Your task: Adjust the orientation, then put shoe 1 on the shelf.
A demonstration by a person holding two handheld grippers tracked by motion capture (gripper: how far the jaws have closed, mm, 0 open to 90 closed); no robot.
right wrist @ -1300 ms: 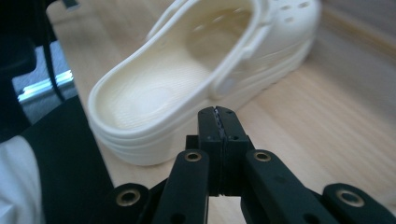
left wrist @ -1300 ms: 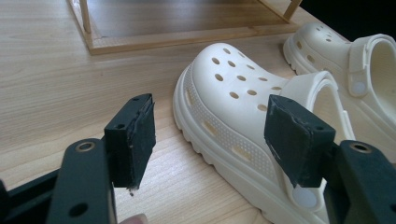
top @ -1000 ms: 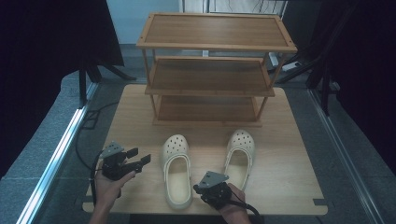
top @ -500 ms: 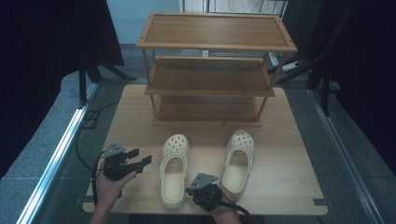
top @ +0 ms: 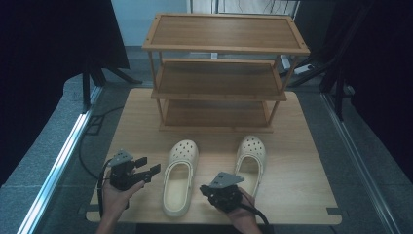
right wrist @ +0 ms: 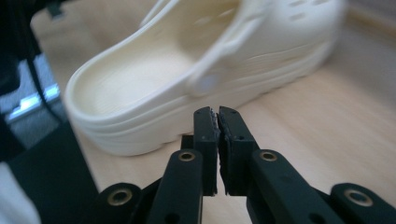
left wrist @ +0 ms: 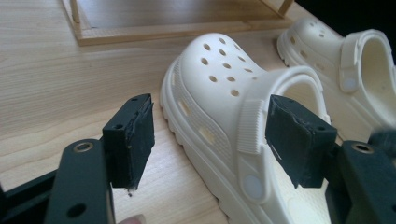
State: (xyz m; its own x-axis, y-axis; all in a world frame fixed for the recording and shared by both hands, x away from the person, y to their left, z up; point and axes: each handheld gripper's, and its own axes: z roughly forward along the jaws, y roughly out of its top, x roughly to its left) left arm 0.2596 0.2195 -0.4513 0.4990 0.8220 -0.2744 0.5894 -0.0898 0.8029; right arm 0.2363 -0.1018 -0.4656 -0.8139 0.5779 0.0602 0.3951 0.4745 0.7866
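Two cream clogs lie side by side on the wooden table (top: pixel 302 195), toes toward the rack. My left gripper (top: pixel 150 165) hovers just left of the left clog (top: pixel 180 175), open. In the left gripper view its pads (left wrist: pixel 135 140) frame that clog (left wrist: pixel 219 79) at the strap without touching it, and the right clog (left wrist: pixel 355 70) lies beyond. My right gripper (top: pixel 203 189) sits between the heels, pointing at the left clog (right wrist: pixel 154 88). Its jaws (right wrist: pixel 217 112) have just been opening, stand only a slit apart and hold nothing.
A three-tier wooden shoe rack (top: pixel 219 92) stands at the back of the table, its shelves bare. The right clog (top: pixel 251 161) lies just right of my right hand. Grey floor and a metal rail (top: pixel 58 161) run along the table's left side.
My right gripper has shifted slightly and turned toward the left clog. The left gripper and both clogs have stayed where they were.
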